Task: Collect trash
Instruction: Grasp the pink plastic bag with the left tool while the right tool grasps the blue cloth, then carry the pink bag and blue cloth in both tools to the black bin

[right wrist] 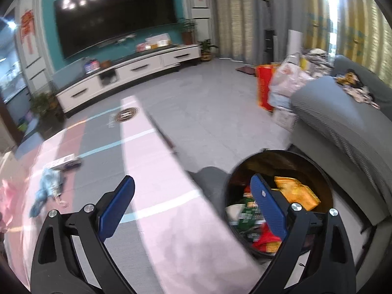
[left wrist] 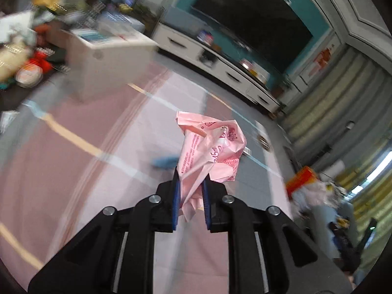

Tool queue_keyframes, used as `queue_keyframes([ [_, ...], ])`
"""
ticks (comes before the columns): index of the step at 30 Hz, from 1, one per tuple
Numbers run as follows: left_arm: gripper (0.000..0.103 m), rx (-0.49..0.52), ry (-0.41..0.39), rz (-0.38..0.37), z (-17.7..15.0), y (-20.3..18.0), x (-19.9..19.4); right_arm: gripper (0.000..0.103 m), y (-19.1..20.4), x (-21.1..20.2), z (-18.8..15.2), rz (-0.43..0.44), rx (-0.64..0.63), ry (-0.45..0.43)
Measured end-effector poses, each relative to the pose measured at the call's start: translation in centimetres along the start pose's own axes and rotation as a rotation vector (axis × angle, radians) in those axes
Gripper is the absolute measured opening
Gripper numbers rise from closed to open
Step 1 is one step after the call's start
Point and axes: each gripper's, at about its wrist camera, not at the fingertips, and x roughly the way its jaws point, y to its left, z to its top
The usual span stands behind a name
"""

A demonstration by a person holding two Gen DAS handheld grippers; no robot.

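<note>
Crumpled pink plastic bag is pinched between the blue pads of the left gripper, lifted clear of the striped pink-and-grey rug, with a blurred blue scrap on the rug behind it. Right gripper has its jaws spread wide with nothing between them, hanging over the rug just beside the round black trash bin, which already holds wrappers. Light-blue rag and a small white box lie on the rug to its left; TV cabinet and grey sofa stand farther off.

Motion blur; fisheye-bent edges; bright window glare
</note>
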Motion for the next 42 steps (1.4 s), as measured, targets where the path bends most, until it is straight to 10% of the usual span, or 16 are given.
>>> queue_keyframes([
  [6,0.017,-0.055,-0.037,0.096,-0.5,4.6,-0.8,0.093,7.3,0.6,-0.8,0.231,-0.086,0.059],
  [13,0.017,-0.089,-0.041,0.116,-0.1,7.2,-0.9,0.060,20.6,3.7,-1.9,0.458,-0.191,0.242],
  [22,0.017,-0.101,-0.040,0.102,0.0,7.8,-0.7,0.045,33.4,10.4,-3.8,0.461,-0.226,0.431],
  [32,0.017,-0.121,-0.046,0.109,0.1,8.2,-0.8,0.033,35.4,12.8,-5.8,0.352,-0.284,0.444],
  [42,0.017,-0.068,-0.047,0.115,-0.4,6.8,-0.4,0.032,31.2,5.9,-4.0,0.481,-0.321,0.287],
])
